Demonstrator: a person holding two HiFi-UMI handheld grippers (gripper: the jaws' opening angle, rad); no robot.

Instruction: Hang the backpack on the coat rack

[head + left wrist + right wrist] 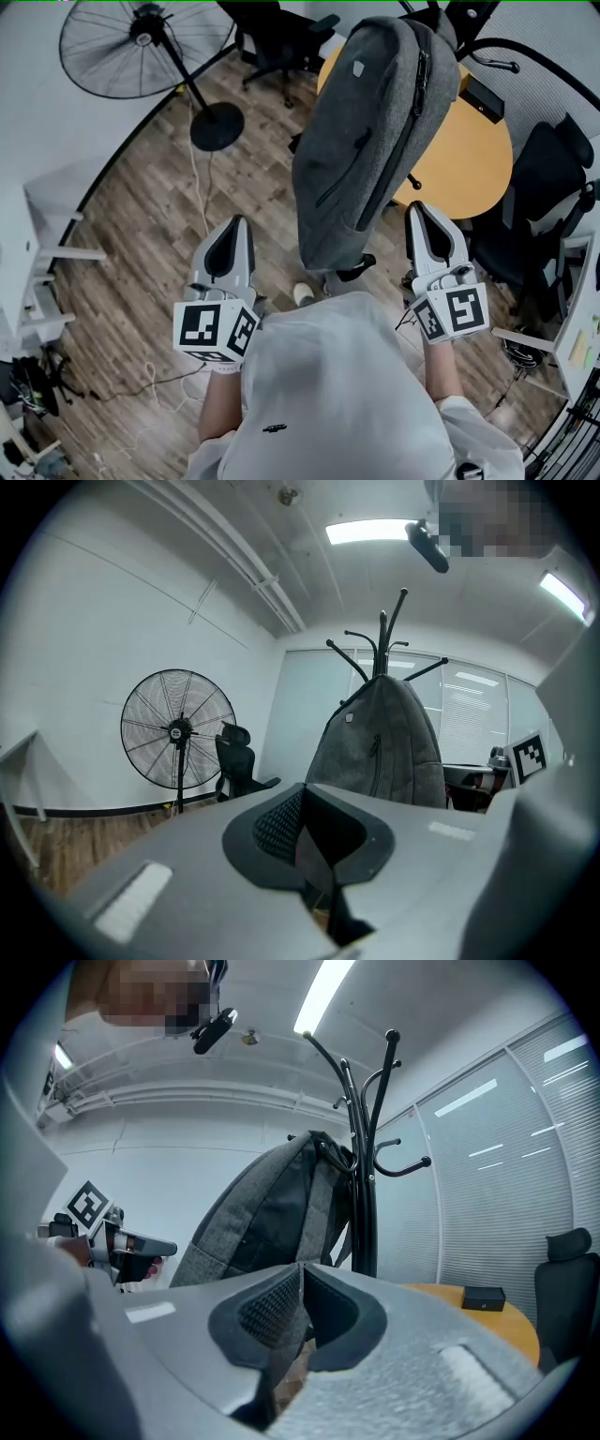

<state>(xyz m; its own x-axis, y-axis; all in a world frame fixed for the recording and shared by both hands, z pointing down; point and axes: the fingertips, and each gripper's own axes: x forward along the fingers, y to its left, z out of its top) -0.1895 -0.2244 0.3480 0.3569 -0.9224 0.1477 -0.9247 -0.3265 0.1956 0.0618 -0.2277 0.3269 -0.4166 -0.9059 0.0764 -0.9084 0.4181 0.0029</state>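
A wooden floor (141, 253) spreads under the whole scene, and a round yellow table (473, 159) stands at its far right side. The grey backpack (366, 141) hangs upright on the black coat rack (361, 1147), with its top up among the rack's curved hooks and its body in front of the pole. It sits between the table and the person, straight ahead of both hands. A large black pedestal fan (141, 42) stands well apart to the left near the white wall. A black office chair (544, 183) sits just beside the table on the right.

The left hand-held gripper (241, 223) is held level to the left of the backpack. Its jaws are pressed together with nothing between them, and it does not touch the bag. The right hand-held gripper (413, 209) is held near the backpack's lower right side. Its jaws are likewise closed tight and empty, and they are apart from the fabric. A small black box (483, 1297) lies on the table.
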